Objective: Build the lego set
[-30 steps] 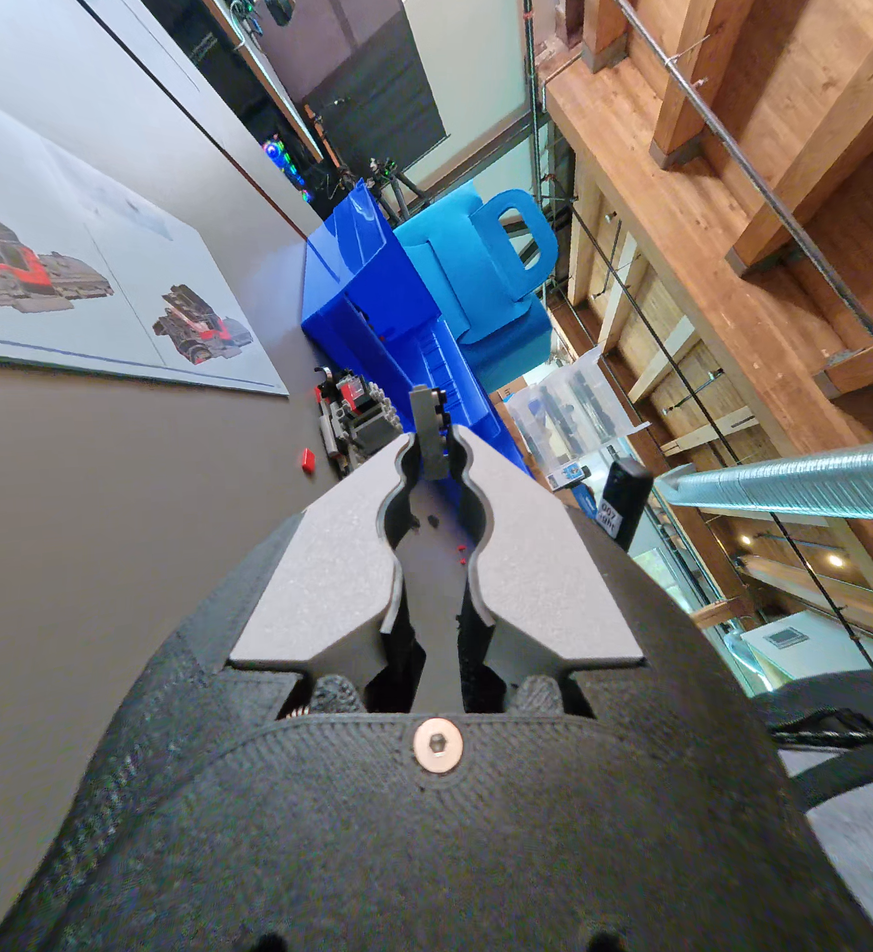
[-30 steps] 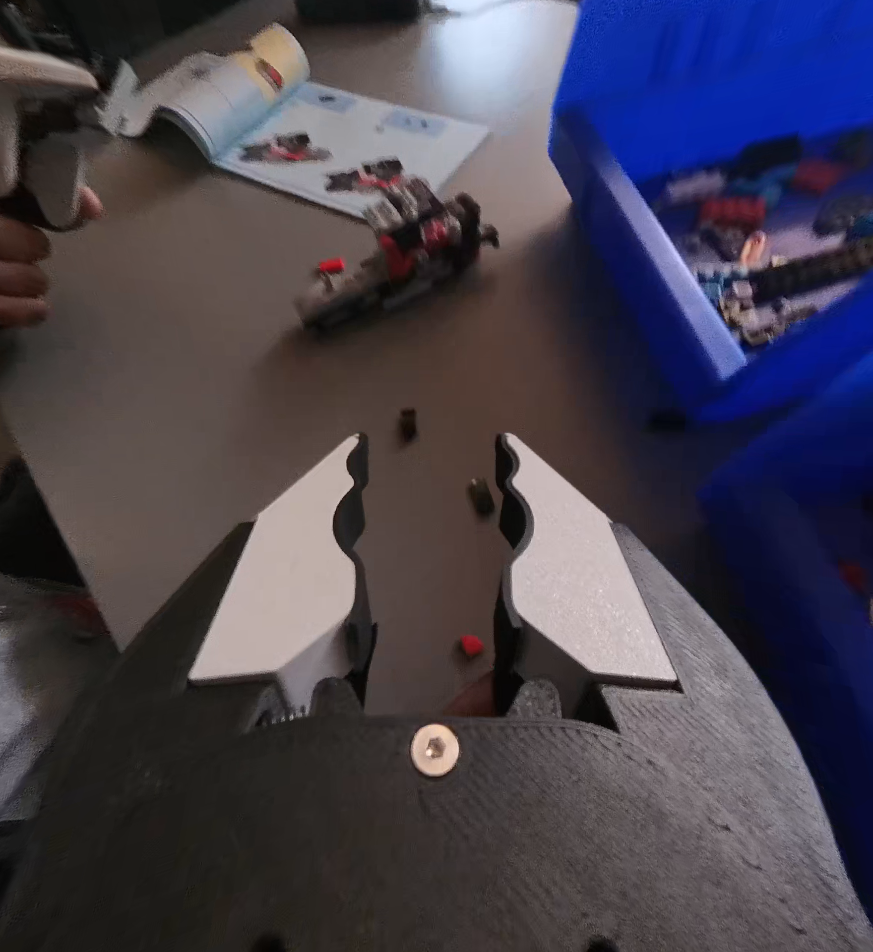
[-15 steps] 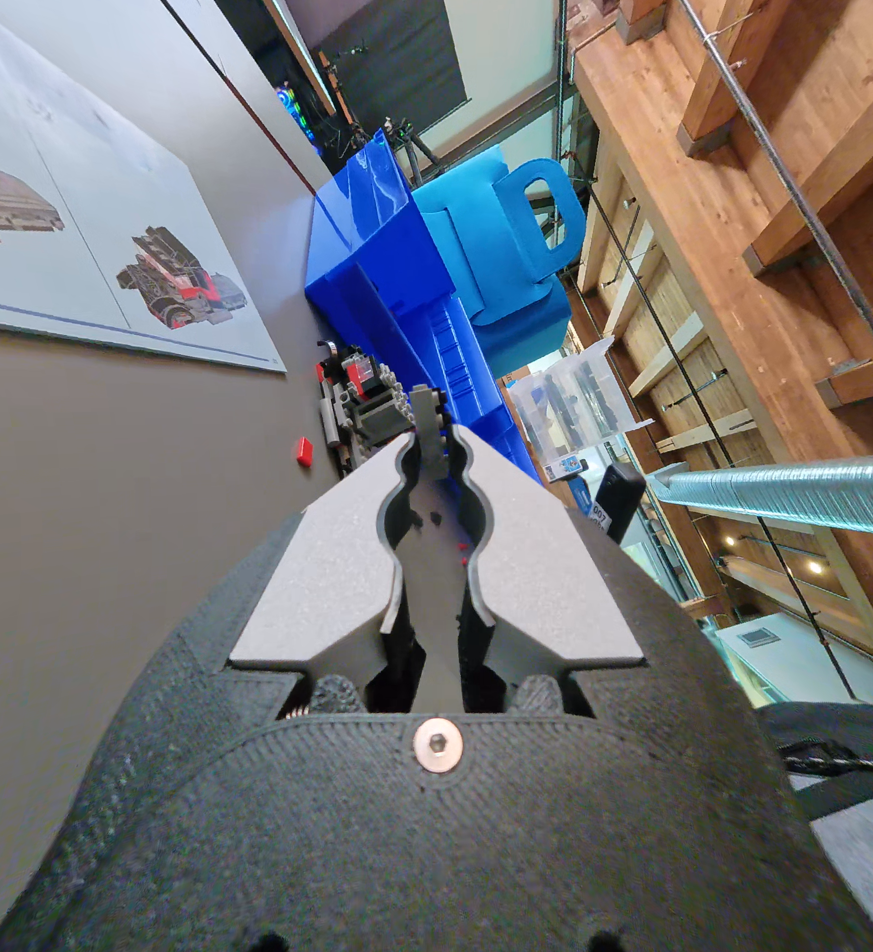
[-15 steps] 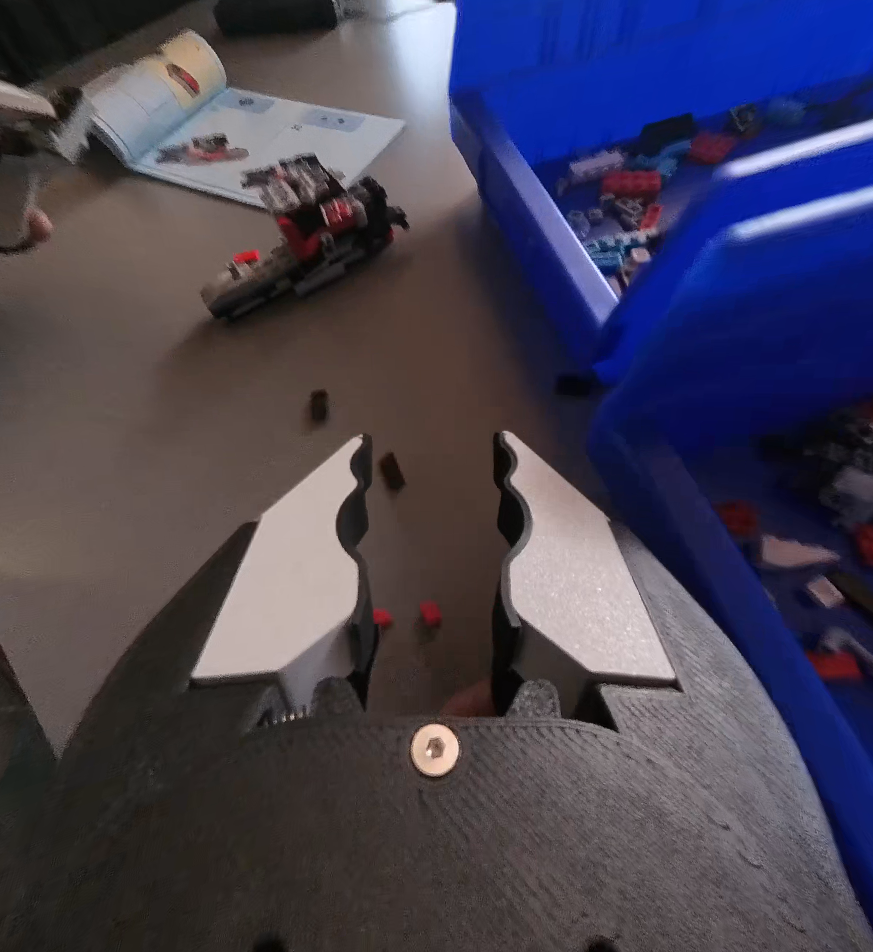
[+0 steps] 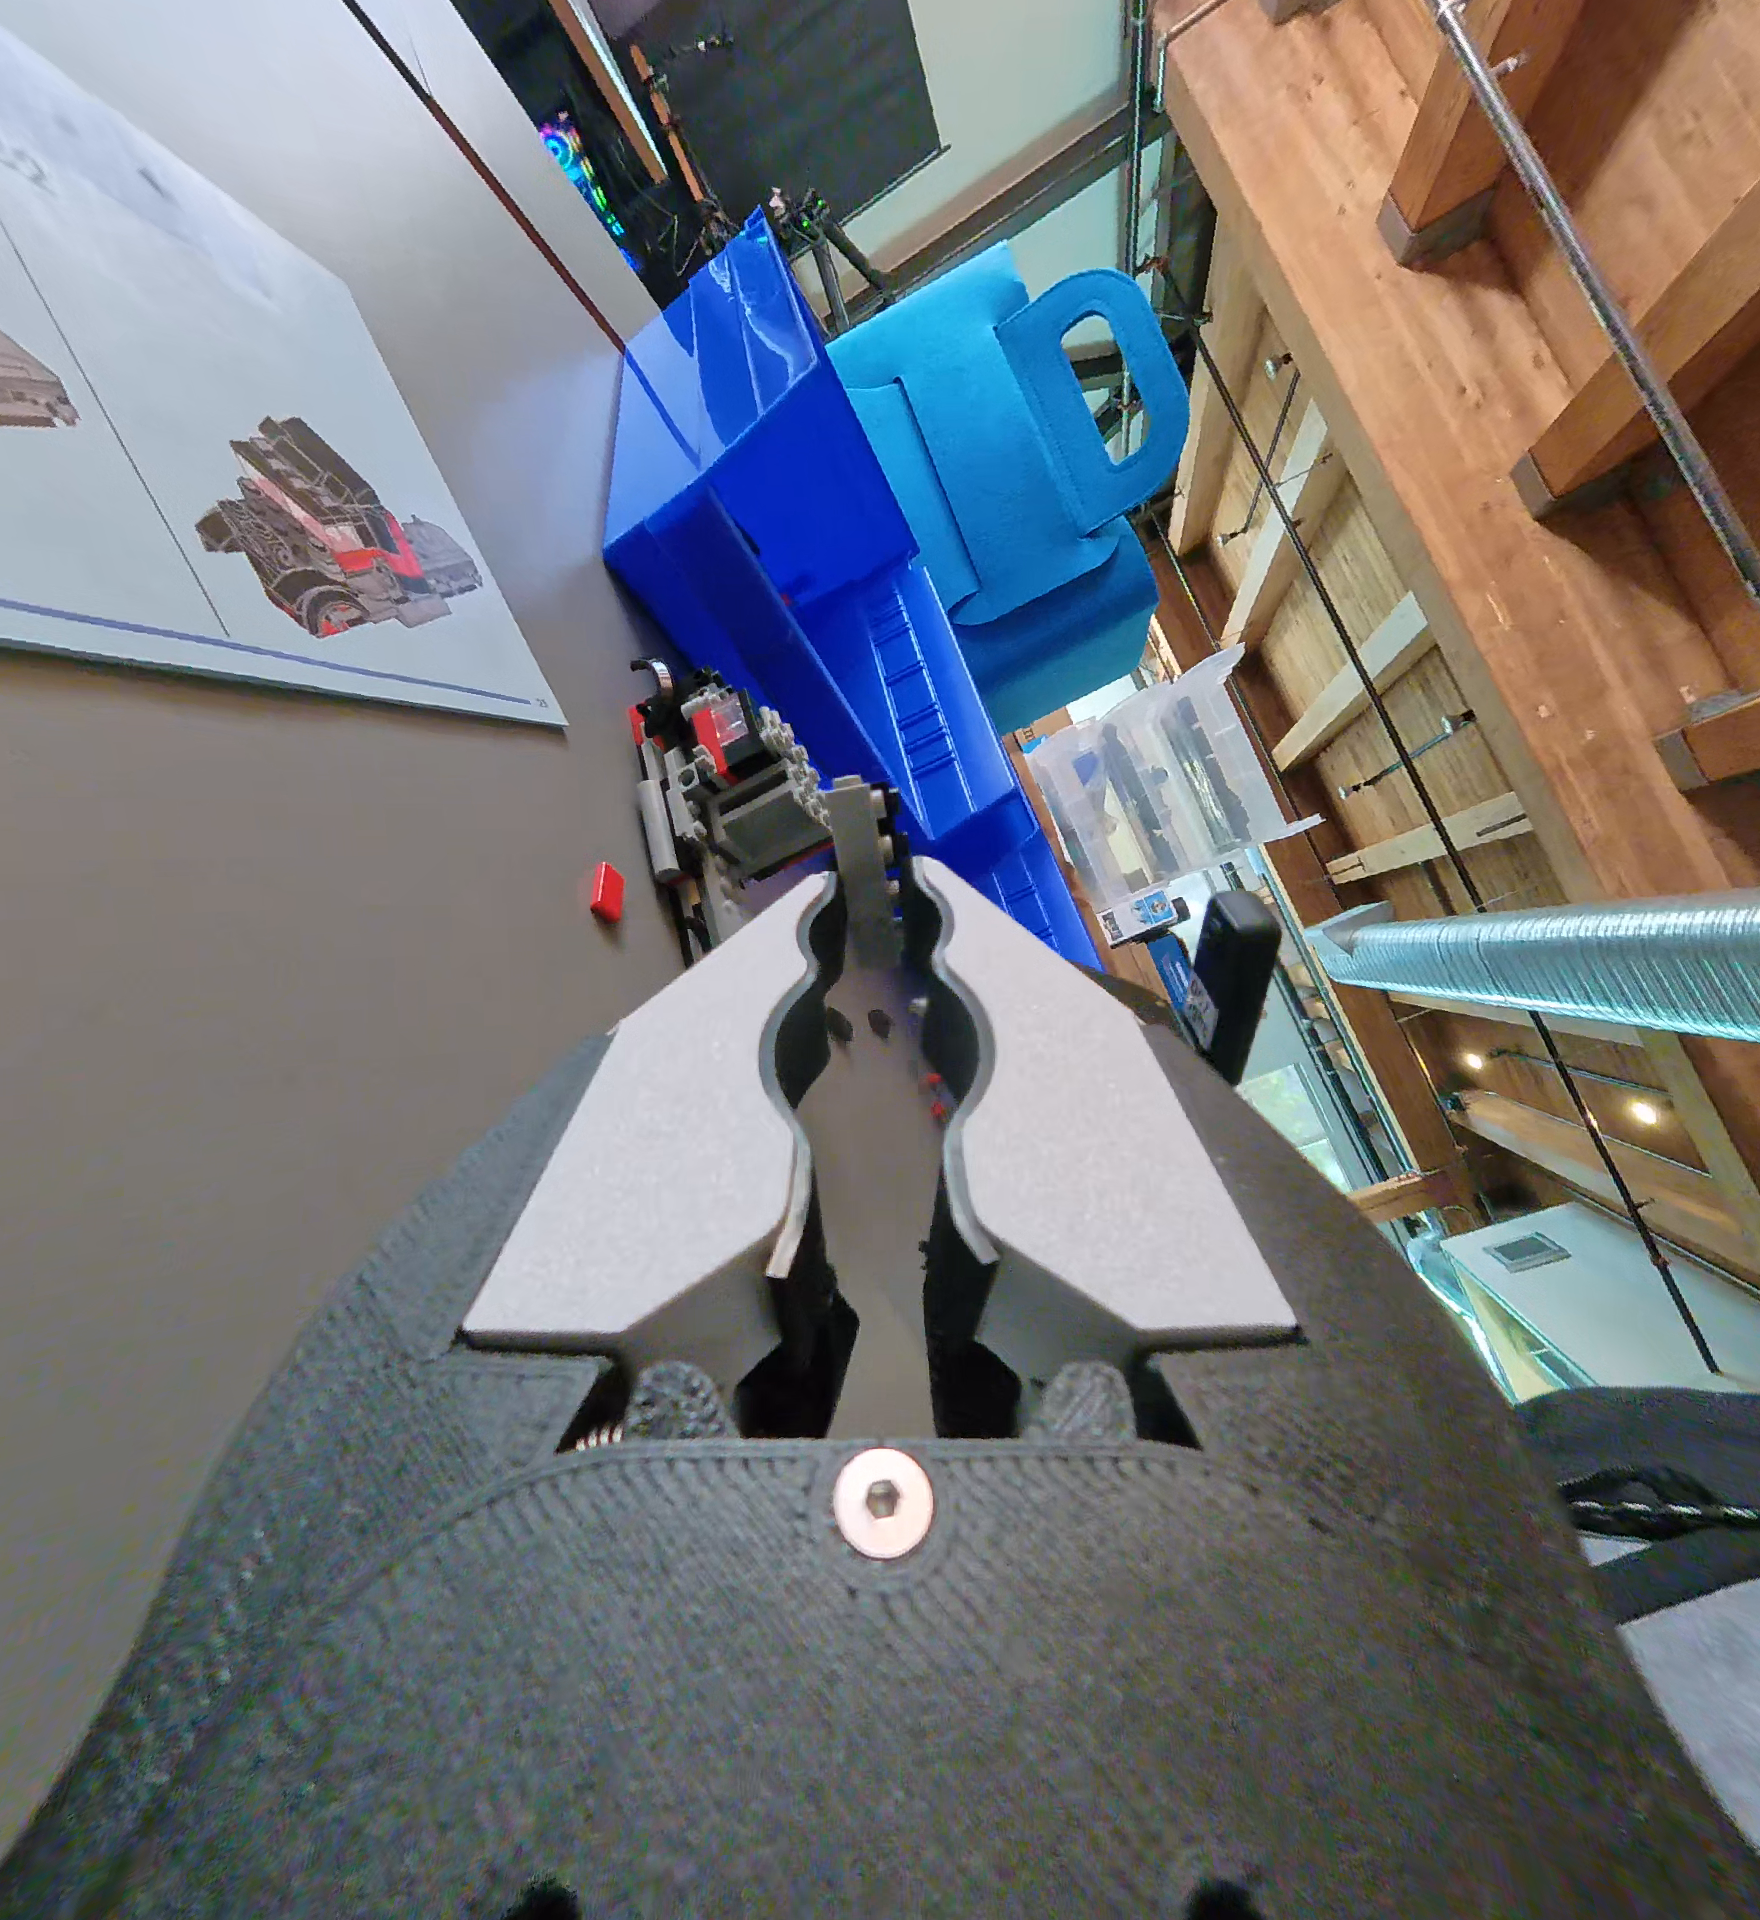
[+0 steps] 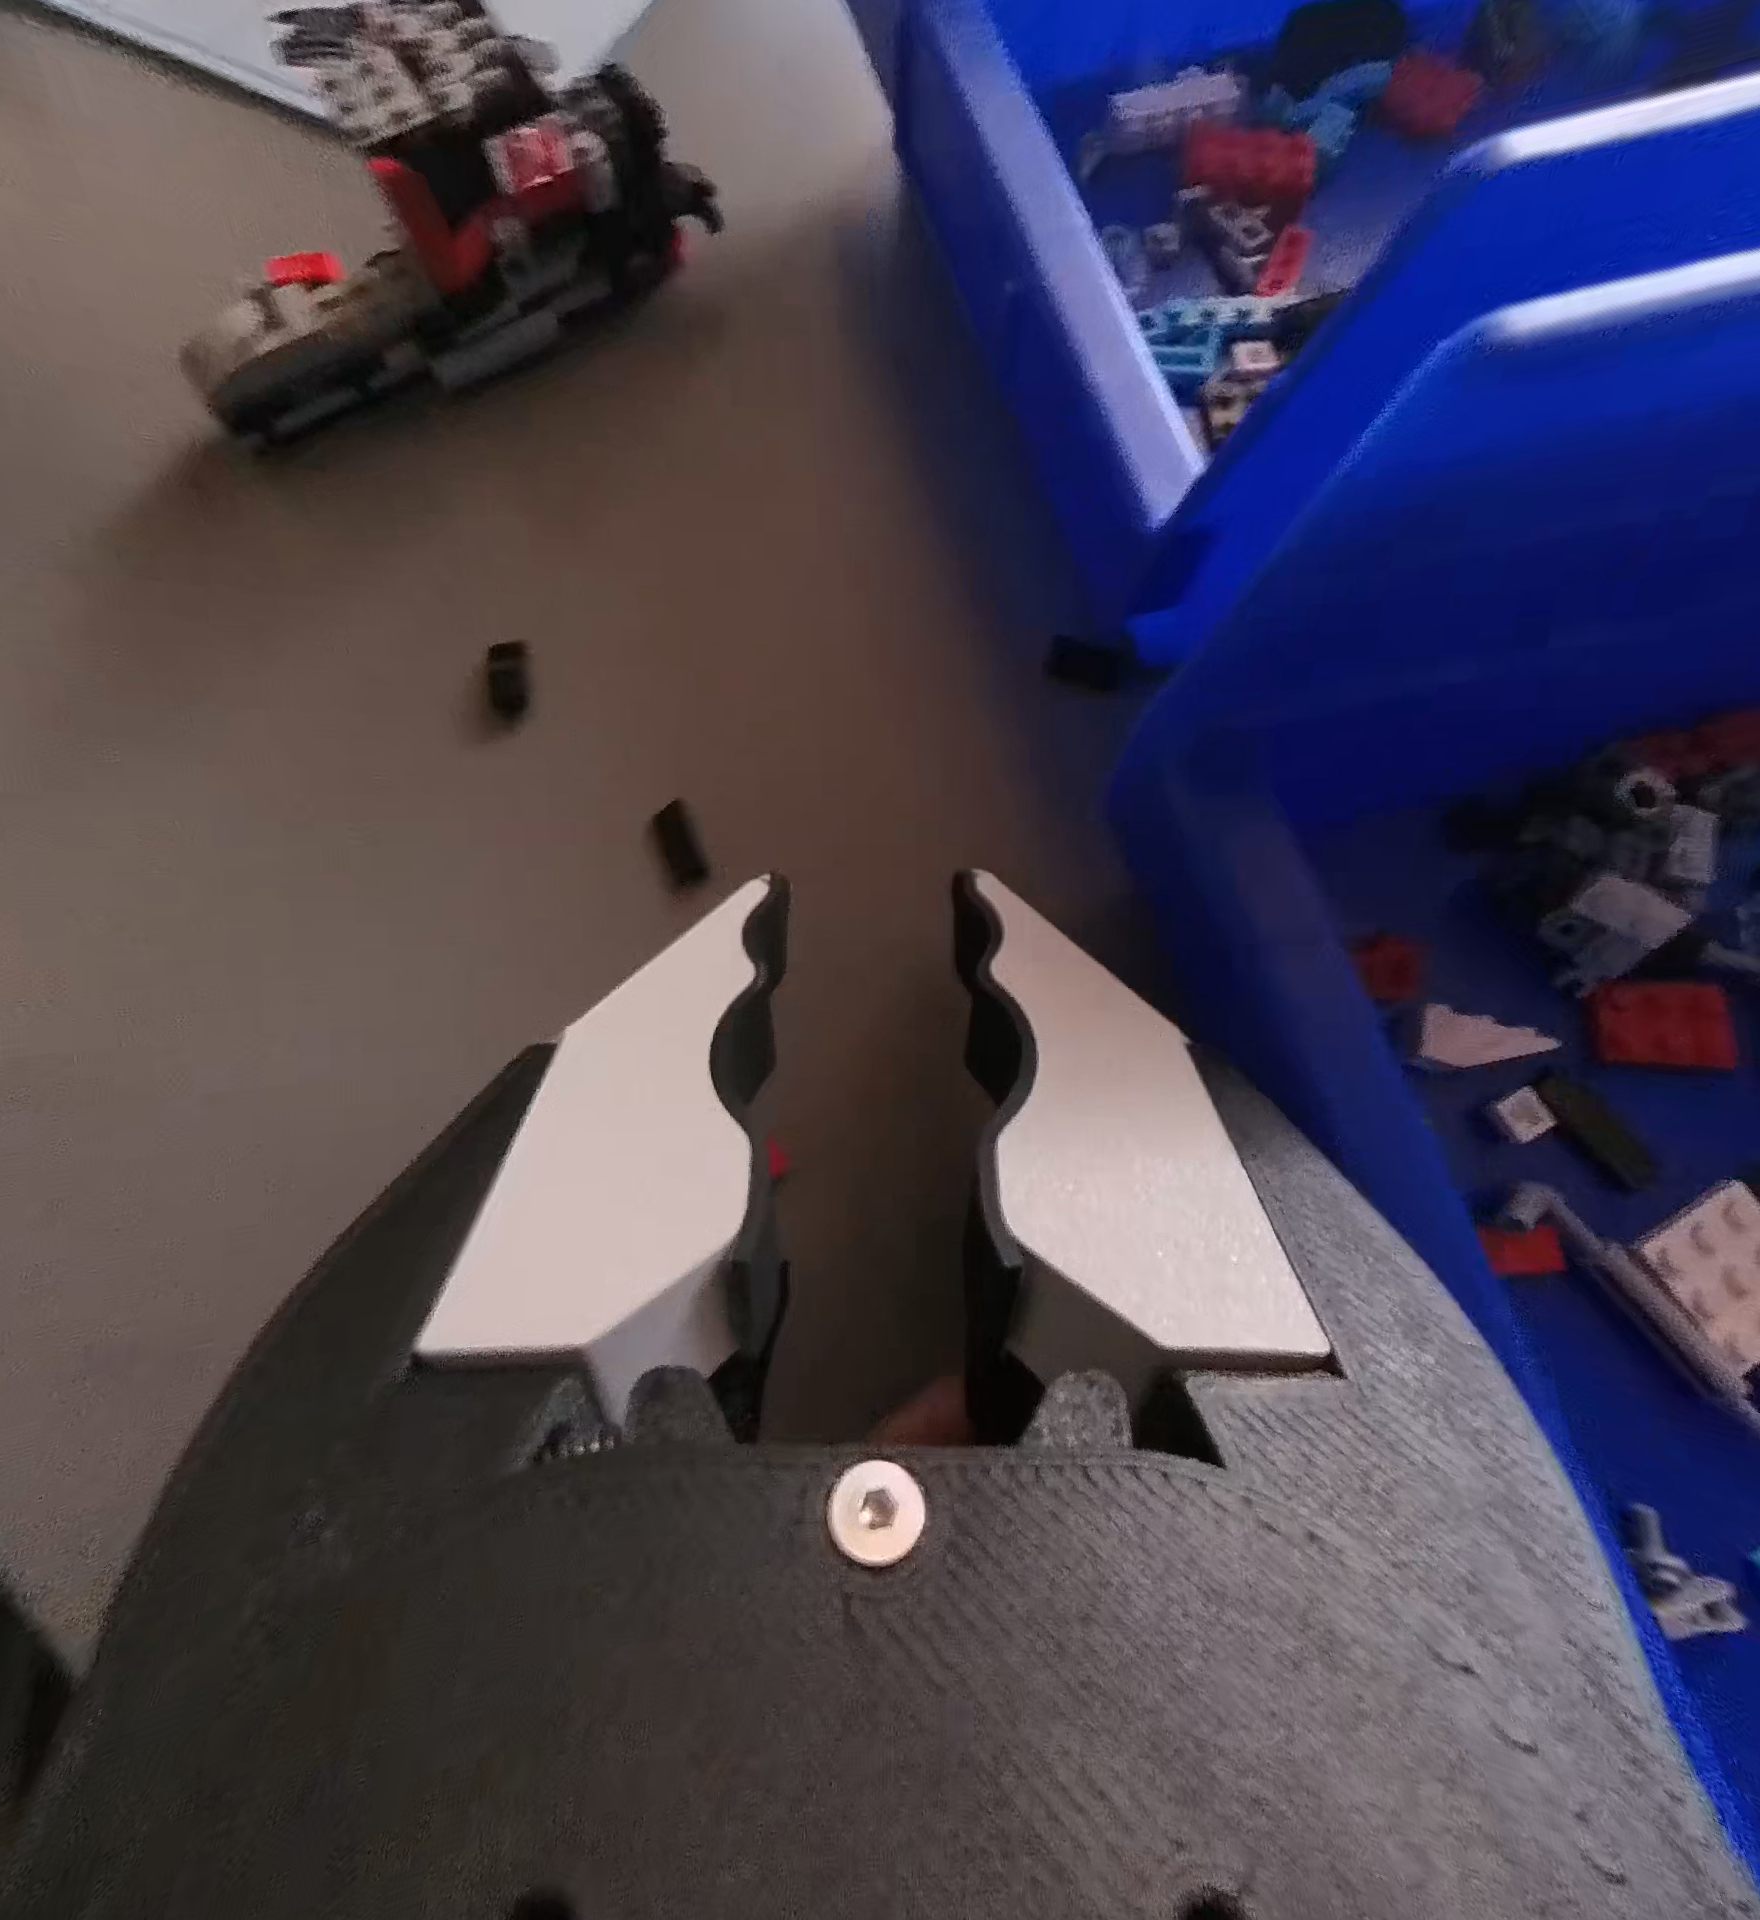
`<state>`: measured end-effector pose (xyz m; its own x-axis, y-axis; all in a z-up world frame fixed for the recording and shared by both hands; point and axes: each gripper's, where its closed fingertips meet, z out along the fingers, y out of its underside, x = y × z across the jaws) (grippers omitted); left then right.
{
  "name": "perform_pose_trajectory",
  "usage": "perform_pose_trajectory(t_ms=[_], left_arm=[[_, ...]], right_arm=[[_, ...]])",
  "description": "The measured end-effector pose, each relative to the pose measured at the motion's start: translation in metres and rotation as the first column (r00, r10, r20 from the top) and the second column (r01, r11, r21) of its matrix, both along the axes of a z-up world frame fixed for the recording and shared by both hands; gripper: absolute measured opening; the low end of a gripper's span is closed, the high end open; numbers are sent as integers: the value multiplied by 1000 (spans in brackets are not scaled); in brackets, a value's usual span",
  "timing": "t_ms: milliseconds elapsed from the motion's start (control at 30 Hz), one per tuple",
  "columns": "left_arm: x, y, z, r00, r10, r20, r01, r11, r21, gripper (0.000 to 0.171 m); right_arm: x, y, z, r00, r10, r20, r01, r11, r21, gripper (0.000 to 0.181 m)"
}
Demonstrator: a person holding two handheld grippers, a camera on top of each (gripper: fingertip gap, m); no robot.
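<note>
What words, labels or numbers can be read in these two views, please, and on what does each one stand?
Instruction booklet: a tiny mark in the page's lower corner, too small to read.
Black device: a white sticker with printed characters, which I do not copy out.
Small label below the clear plastic box: too small to read.
Right wrist view: no writing shows, and the picture is blurred.

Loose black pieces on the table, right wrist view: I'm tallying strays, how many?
3: one black piece mid-table, one just beyond the right hand-held gripper, one against the blue bin. Others may be hidden.
</note>
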<state>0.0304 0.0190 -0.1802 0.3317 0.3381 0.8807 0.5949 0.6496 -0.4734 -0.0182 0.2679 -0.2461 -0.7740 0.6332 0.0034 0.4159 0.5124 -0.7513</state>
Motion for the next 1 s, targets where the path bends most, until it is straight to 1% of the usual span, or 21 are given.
perform_pose_trajectory(t_ms=[67,133,300,333,400,433,533,600,833,1000], left_arm=[[1,0,1,1000,3,-6,-3,1000,0,11],[3,-1,1,1000,9,-10,-9,1000,-1,11],[8,0,2,1000,10,-9,-10,1000,18,11],[9,0,3,1000,9,-12,-9,1000,20,11],[10,1,4,1000,8,-18,-8,1000,20,11],[10,1,4,1000,8,-20,-8,1000,20,11],[10,0,6,999,11,-30,-10,1000,27,11],[12,1,7,999,8,-33,-7,999,43,11],[18,1,13,998,-9,-58,14,996,85,11],[21,1,17,996,-32,-80,41,992,117,11]], right_arm=[[-12,-2,-1,999,-42,-8,42,999,-1,34],[-19,-7,-2,998,-69,6,69,997,-30,35],[-23,-18,5,996,-89,-26,88,995,-39,35],[-27,-18,6,992,-117,-42,116,993,-29,35],[-38,-17,7,977,-207,-57,207,978,-18,25],[-43,-19,7,968,-245,-63,244,970,-15,25],[-54,-18,4,934,-316,-166,333,940,81,22],[-59,-18,0,920,-344,-190,370,920,128,22],[-67,-18,-5,900,-389,-196,423,888,178,14],[-70,-18,-9,895,-403,-193,439,872,215,13]])
